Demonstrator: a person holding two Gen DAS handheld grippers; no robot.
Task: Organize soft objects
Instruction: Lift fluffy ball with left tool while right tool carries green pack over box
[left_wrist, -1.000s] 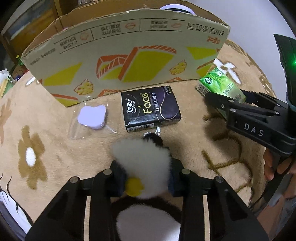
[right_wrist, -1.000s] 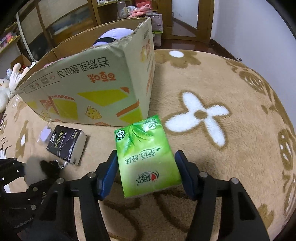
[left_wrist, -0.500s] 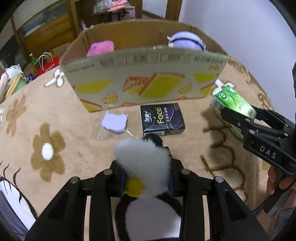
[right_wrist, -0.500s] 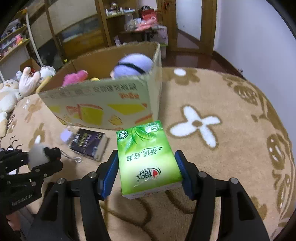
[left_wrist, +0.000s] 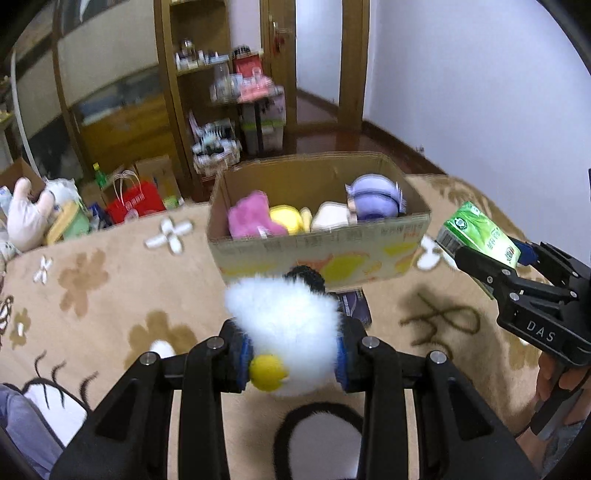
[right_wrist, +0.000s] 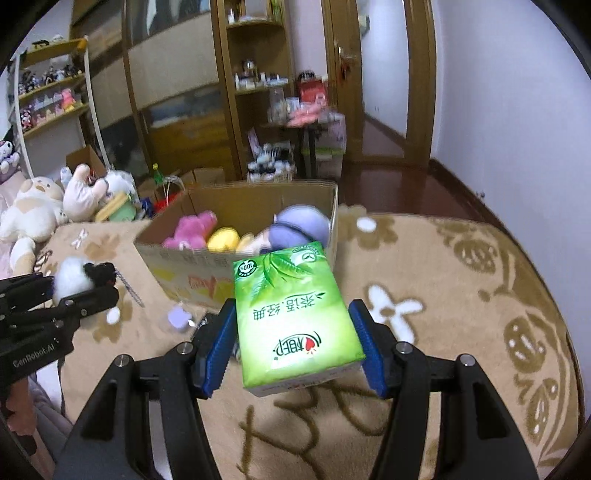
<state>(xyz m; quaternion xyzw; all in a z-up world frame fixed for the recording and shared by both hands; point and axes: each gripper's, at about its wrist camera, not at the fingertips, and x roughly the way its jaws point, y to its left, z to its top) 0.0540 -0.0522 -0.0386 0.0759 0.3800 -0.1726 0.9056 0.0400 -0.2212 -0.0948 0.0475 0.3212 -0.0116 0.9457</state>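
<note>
My left fingers (left_wrist: 243, 354) are clenched on the white plush toy (left_wrist: 284, 317), squeezing its fluffy head, and my right fingers (right_wrist: 218, 347) are clamped on the two long sides of the green tissue pack (right_wrist: 295, 314). Both are held up in the air on the near side of the cardboard box (left_wrist: 317, 254), above the flowered rug (right_wrist: 461, 295).

The plush worries me most: fur compresses and gives little bite, and the black-and-white body (left_wrist: 317, 439) dangles below my grip, so a quick swing could let it slide out or catch on the box's near wall. The pack is slick film over soft tissue; if I tilt it down too steeply it may creep forward out of my pads, and its front corner could clip the rim. The box already holds a pink toy (left_wrist: 251, 218), a yellow one (left_wrist: 286, 218) and a purple one (left_wrist: 373, 199), so room is tight.

The pack's long axis runs straight ahead along my right fingers, its far end aimed at the box and its printed face up. The plush hangs roughly vertical, its yellow beak (left_wrist: 267, 373) facing back toward me.
</note>
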